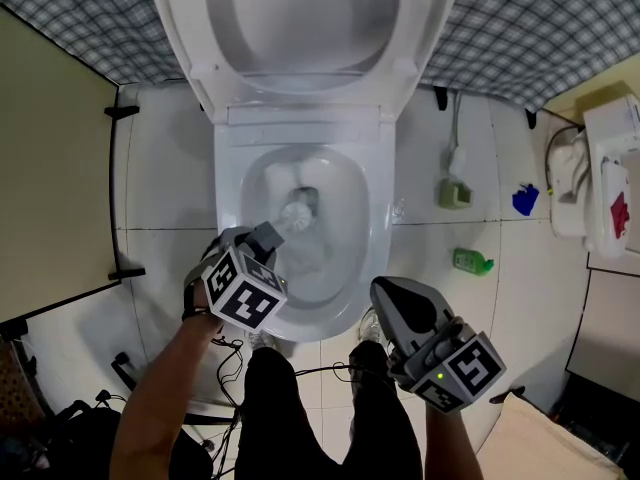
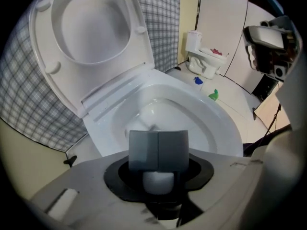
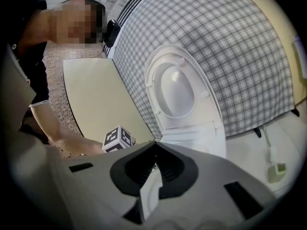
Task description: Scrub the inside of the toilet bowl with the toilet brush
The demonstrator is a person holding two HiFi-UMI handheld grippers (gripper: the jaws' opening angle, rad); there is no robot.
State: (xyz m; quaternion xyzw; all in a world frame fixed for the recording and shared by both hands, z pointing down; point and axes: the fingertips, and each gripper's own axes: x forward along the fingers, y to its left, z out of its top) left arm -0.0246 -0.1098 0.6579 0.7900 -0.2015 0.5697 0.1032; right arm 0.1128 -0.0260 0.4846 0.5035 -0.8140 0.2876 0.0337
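The white toilet bowl (image 1: 372, 230) stands open, with its seat and lid (image 1: 300, 28) raised against the checked wall. The toilet brush's white head (image 1: 297, 211) is down inside the bowl near the drain. My left gripper (image 1: 268, 238) reaches over the bowl's near left rim, shut on the brush's white handle (image 2: 158, 182). In the left gripper view its grey pads (image 2: 144, 150) meet in front of the handle and hide most of the brush. My right gripper (image 1: 385, 293) hovers off the bowl's near right rim, shut with nothing in it; its tips (image 3: 154, 144) touch.
A beige partition (image 1: 50, 168) closes the left side. On the tiles to the right lie a green bottle (image 1: 472, 261), a blue item (image 1: 525, 200) and an olive holder (image 1: 455, 193). A white fixture (image 1: 610, 178) stands far right. Cables (image 1: 230, 348) run by the person's feet.
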